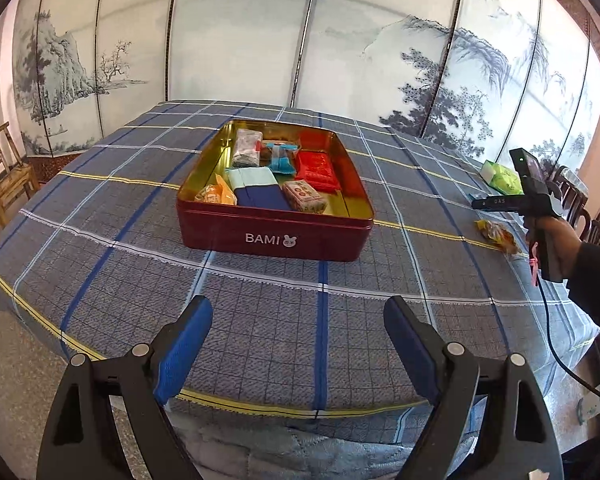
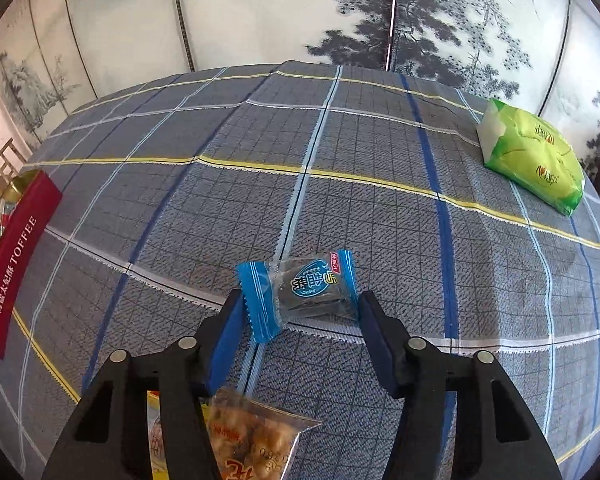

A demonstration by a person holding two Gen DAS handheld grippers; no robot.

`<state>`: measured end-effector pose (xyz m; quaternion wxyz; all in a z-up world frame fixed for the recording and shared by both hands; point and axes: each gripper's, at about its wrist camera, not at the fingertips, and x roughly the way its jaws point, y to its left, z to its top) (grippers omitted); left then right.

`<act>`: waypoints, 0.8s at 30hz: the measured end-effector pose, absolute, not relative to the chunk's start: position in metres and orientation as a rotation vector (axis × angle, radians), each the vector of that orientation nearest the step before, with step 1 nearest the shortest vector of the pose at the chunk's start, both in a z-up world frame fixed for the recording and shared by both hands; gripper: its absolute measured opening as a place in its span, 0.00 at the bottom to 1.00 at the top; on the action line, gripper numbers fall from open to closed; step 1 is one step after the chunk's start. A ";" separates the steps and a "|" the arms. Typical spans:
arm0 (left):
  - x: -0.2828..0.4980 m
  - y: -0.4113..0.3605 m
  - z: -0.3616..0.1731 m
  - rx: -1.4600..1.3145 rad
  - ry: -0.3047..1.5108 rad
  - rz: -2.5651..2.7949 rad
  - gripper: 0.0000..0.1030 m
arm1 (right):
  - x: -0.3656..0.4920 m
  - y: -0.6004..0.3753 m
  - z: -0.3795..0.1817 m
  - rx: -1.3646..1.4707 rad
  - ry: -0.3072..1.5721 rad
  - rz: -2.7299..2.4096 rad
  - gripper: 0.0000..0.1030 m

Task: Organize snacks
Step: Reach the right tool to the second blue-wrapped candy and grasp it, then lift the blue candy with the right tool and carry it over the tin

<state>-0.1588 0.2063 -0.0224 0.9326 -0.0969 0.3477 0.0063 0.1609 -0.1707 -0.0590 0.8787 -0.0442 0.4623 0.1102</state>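
Observation:
A blue-ended snack packet (image 2: 304, 288) with a dark sweet inside lies on the checked tablecloth. My right gripper (image 2: 300, 312) is shut on it, each pad against one end of the wrapper. Just under that gripper lies a clear orange snack packet (image 2: 252, 436), which also shows at the table's right side (image 1: 498, 236). The red BAMI tin (image 1: 276, 236) stands open mid-table with several wrapped snacks inside; its side (image 2: 16, 256) is at the far left of the right wrist view. My left gripper (image 1: 298, 320) hovers open over the near table edge, holding nothing.
A green tissue pack (image 2: 536, 156) lies at the far right of the table. A person's hand (image 1: 556, 240) grips the right tool, its cable hanging off the right edge. A wooden chair (image 1: 4, 176) stands left, painted screens behind.

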 end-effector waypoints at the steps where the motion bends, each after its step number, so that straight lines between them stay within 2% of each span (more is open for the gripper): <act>1: -0.159 0.205 -0.023 -0.207 0.712 0.007 0.82 | 0.162 -0.169 -0.059 -0.096 0.966 0.230 0.47; 4: -0.157 0.202 -0.024 -0.224 0.718 -0.011 0.82 | 0.159 -0.163 -0.054 -0.141 0.941 0.212 0.35; 6: -0.158 0.199 -0.025 -0.227 0.719 -0.020 0.82 | 0.154 -0.160 -0.048 -0.161 0.915 0.205 0.32; 17: -0.157 0.179 -0.028 -0.192 0.724 -0.049 0.82 | 0.138 -0.140 0.010 -0.189 0.780 0.195 0.29; 24: -0.160 0.185 -0.030 -0.193 0.730 -0.020 0.82 | 0.129 -0.102 0.031 -0.173 0.761 0.263 0.28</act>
